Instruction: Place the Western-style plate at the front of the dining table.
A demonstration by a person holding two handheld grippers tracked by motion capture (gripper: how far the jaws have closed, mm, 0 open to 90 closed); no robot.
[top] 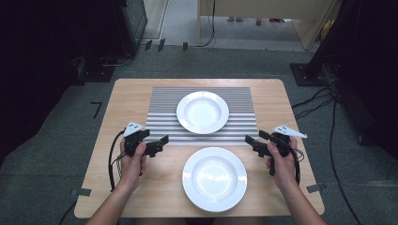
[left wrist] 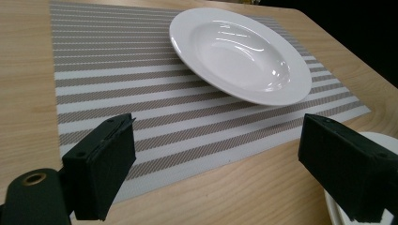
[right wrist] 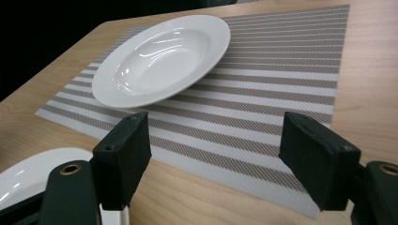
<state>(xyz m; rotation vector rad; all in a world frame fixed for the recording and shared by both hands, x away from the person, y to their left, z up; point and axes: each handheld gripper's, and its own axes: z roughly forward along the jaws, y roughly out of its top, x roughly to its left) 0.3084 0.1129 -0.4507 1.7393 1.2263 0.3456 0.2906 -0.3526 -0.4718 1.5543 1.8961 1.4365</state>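
Observation:
A white deep plate (top: pixel 202 111) (left wrist: pixel 239 51) (right wrist: pixel 159 58) rests on a grey striped placemat (top: pixel 164 105) (left wrist: pixel 112 79) (right wrist: pixel 281 79) at the table's middle. A second white plate (top: pixel 214 179) lies on bare wood nearer the person, its rim showing in the left gripper view (left wrist: pixel 335 211) and the right gripper view (right wrist: pixel 28 178). My left gripper (top: pixel 162 140) (left wrist: pixel 216 164) hovers open at the mat's near left corner, nothing between its jaws. At the mat's near right corner my right gripper (top: pixel 251 140) (right wrist: pixel 216 164) is open and empty too. Both point inward.
The wooden table (top: pixel 126 93) stands on grey carpet. Black cables (top: pixel 328 108) trail on the floor at the right. Dark equipment stands at the back left, and a wooden cabinet (top: pixel 263 11) is at the far end.

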